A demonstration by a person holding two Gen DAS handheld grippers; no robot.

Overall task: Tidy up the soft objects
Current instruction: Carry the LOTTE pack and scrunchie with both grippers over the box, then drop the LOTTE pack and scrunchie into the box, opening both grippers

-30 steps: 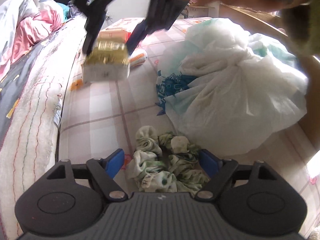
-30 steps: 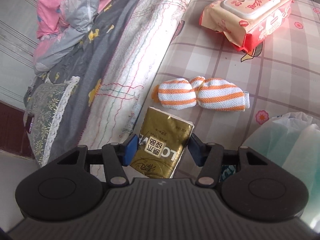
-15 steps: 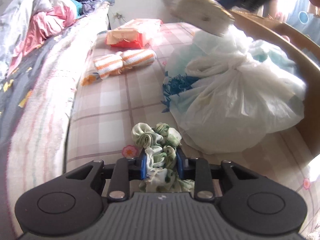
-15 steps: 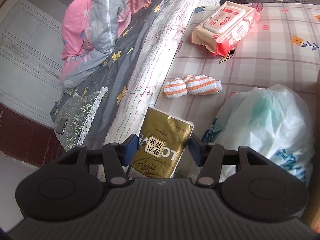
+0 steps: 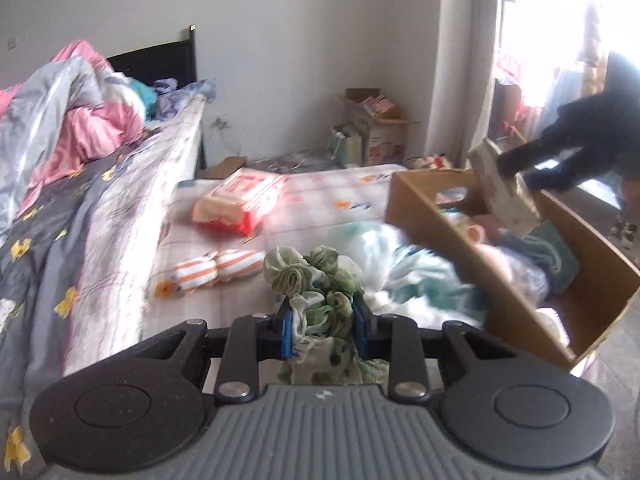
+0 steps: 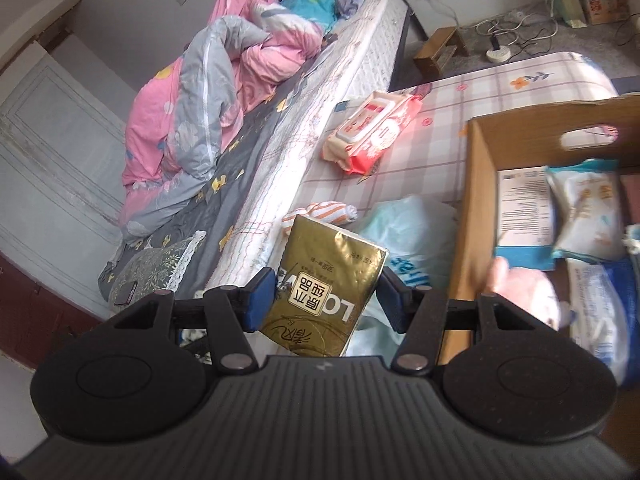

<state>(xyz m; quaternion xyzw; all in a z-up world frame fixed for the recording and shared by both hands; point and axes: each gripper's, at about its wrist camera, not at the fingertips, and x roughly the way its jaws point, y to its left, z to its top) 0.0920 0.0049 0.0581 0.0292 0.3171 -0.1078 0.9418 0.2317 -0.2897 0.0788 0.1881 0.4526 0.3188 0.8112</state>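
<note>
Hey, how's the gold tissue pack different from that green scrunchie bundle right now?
The gold tissue pack is flat, glossy and printed; the green scrunchie bundle is ruffled, patterned cloth. The pack sits in the right gripper, near the cardboard box; the bundle is squeezed in the left gripper. Both are held off the mat.

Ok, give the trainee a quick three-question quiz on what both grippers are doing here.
1. True or false: the left gripper is clamped on a green-and-white cloth bundle.
2. What does the right gripper hold? A) the striped orange-and-white roll B) the gold tissue pack C) the red-and-white wipes pack
3. Fill in: in the right wrist view, the cardboard box lies to the ____ of the gold tissue pack.

Key:
1. True. The blue pads press the cloth from both sides.
2. B. The striped roll and the wipes pack lie on the checked mattress.
3. Right.
</note>
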